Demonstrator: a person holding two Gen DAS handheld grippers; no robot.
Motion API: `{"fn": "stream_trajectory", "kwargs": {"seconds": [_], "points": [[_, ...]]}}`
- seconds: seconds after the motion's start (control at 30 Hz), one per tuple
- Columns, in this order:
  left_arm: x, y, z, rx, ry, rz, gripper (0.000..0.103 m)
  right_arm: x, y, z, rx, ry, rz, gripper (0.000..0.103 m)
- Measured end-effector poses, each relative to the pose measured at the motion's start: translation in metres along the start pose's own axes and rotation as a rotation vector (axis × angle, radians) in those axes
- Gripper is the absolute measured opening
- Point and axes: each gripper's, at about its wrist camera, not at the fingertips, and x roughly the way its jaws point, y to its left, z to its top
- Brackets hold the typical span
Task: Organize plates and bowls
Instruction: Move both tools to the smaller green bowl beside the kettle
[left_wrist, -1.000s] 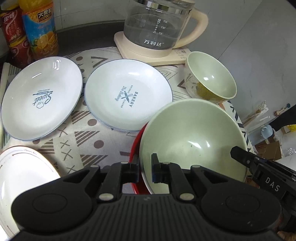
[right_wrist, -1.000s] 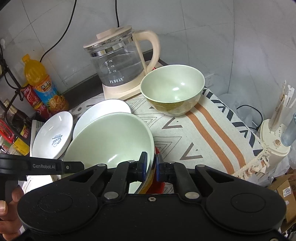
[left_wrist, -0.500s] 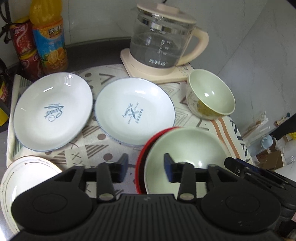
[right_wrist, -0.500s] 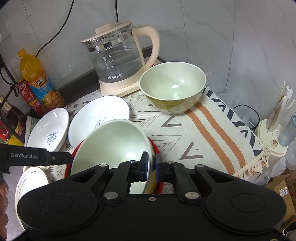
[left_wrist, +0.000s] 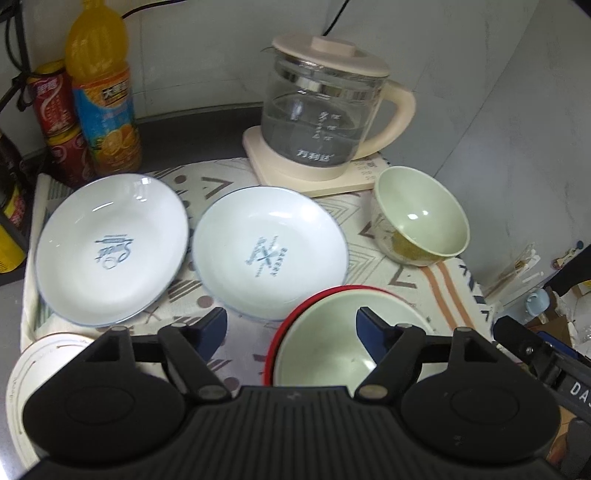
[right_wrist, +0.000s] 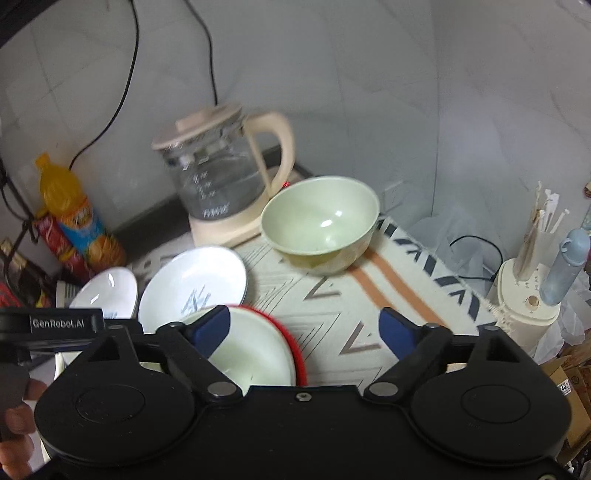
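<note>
A pale green bowl (left_wrist: 325, 350) rests in a red dish (left_wrist: 275, 343) at the near edge of the patterned cloth; it also shows in the right wrist view (right_wrist: 255, 354). My left gripper (left_wrist: 291, 328) is open above its rim. My right gripper (right_wrist: 306, 328) is open, raised over the bowl's right side. A second green bowl (left_wrist: 421, 216) stands at the right by the kettle, also in the right wrist view (right_wrist: 321, 225). Two white printed plates (left_wrist: 110, 247) (left_wrist: 269, 251) lie side by side behind. A third white plate (left_wrist: 22, 369) lies at the near left.
A glass kettle (left_wrist: 321, 125) on a cream base stands at the back. An orange drink bottle (left_wrist: 103, 88) and red cans (left_wrist: 55, 110) stand at the back left. A chopstick holder (right_wrist: 528, 295) stands off the table's right edge (right_wrist: 476, 299).
Both grippers were shut on the green bowl's rim; they set it down into the red dish, opened, and pulled back and up. The left opened first.
</note>
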Motion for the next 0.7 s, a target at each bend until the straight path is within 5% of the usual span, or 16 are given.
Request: {"fn": "stream_trajectory", "kwargs": {"seconds": [0.37, 0.7], "points": [[0.016, -0.033, 0.020, 0.037, -0.006, -0.011, 0.085, 0.006, -0.022, 0.015, -0.010, -0.050, -0.072, 0.103], [0.046, -0.058, 0.043, 0.010, -0.005, -0.050, 0.085, 0.030, -0.046, 0.038, 0.031, -0.004, -0.012, 0.103]]}}
